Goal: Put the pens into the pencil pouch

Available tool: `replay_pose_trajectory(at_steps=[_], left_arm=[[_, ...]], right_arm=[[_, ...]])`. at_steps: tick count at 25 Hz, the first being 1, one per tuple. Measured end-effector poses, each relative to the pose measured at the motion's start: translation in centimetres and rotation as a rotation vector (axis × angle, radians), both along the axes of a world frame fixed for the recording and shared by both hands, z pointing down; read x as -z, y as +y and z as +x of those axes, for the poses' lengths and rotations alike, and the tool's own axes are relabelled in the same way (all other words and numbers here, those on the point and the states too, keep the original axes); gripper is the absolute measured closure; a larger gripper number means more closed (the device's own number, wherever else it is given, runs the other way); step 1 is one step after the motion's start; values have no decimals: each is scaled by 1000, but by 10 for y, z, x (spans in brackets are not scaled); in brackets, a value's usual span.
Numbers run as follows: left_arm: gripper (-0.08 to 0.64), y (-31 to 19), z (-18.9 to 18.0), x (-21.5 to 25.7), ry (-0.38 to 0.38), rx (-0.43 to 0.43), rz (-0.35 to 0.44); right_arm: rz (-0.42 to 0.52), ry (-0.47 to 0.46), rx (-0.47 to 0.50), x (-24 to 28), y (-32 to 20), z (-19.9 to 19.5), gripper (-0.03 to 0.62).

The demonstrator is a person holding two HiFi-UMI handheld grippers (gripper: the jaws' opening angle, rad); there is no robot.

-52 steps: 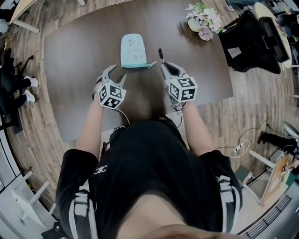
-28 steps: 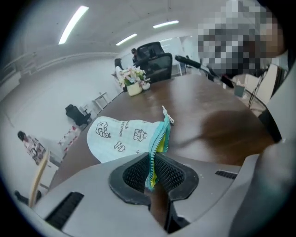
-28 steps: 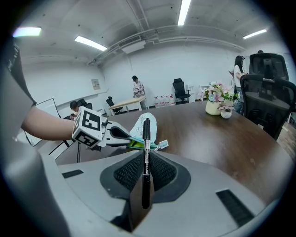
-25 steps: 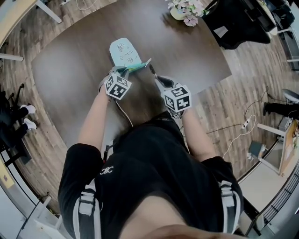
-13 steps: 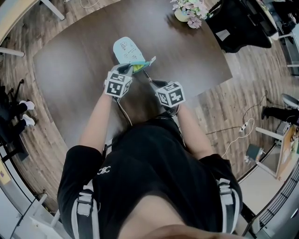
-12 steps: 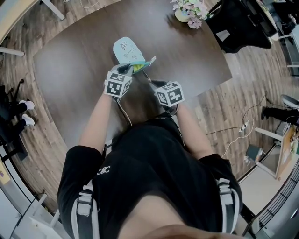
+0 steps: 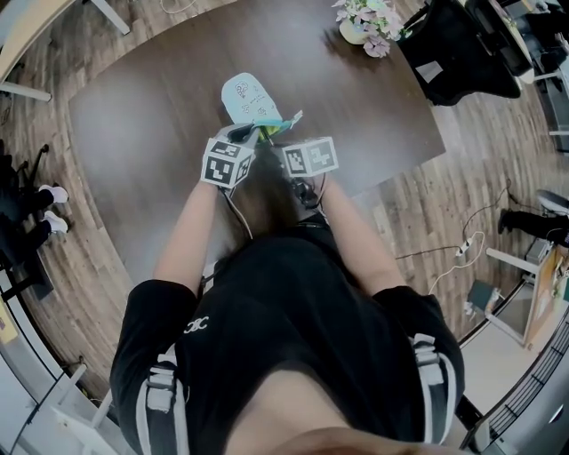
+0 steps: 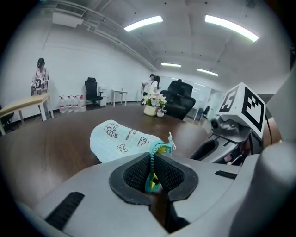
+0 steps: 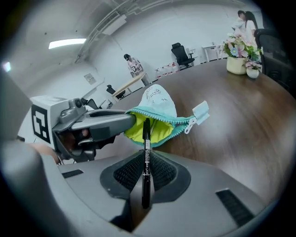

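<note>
A pale blue pencil pouch (image 7: 252, 99) (image 8: 121, 141) (image 9: 156, 102) with a teal zipper and a yellow-green lining lies on the brown table (image 7: 142, 98). My left gripper (image 7: 240, 135) (image 8: 152, 175) is shut on the pouch's zipper edge and holds the mouth lifted open. My right gripper (image 7: 283, 153) (image 9: 146, 172) is shut on a black pen (image 9: 146, 155). The pen's tip points into the open mouth, over the yellow-green lining (image 9: 152, 131). In the head view the pen is hidden by the right gripper's marker cube (image 7: 309, 157).
A vase of flowers (image 7: 364, 19) (image 9: 241, 53) stands at the table's far right. A black office chair (image 7: 462, 58) is beyond the table's right edge. Wooden floor surrounds the table. People and chairs stand far back in the room.
My right gripper has moved left with the pen, up to the pouch's mouth. My left gripper has lifted the zipper edge, and the mouth now gapes open.
</note>
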State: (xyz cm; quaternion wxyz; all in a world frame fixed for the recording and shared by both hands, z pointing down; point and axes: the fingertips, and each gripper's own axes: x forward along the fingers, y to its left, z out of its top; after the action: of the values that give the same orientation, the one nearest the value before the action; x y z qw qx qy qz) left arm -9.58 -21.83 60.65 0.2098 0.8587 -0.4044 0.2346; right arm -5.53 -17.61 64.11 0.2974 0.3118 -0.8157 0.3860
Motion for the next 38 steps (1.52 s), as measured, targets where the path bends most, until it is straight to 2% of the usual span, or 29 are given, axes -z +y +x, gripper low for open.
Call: replay_pose_trajectory(at_steps=[3,8,16,22,28,30,32,35,38], left_arm=[[531,3,1,-1,-19,-14,2],[531,9,3,-3,-53,-41,13],[531,9,2,1,-56,-73,22],[530,8,0,0,-70,-87,24],[529,4,-7,-2,-65,-65,29],[529,-1,-12,-2,-56,-36,35],[529,-5,-16,-2,-48,-8,32],[529,-7,-18,-6,-57,0,25],[529,-4,-18,-14,-88,-9,16]], right_arm=[[-28,8,-14,0,-9,-9,548],[-21,9,-49,2,-23,-21,548],[31,-62,-181,-4,-50,-28,548],[85,-175,-300,-1,-68,-30,548],[112,-279,-315,4,-70,-36,546],[136,-311,-320,9,-69,-33,487],[155,-309,-306,11,-66,-29,459],[191,-286,-277,16,-57,-18,459],[284,-264,-271,36,-50,-4,459]])
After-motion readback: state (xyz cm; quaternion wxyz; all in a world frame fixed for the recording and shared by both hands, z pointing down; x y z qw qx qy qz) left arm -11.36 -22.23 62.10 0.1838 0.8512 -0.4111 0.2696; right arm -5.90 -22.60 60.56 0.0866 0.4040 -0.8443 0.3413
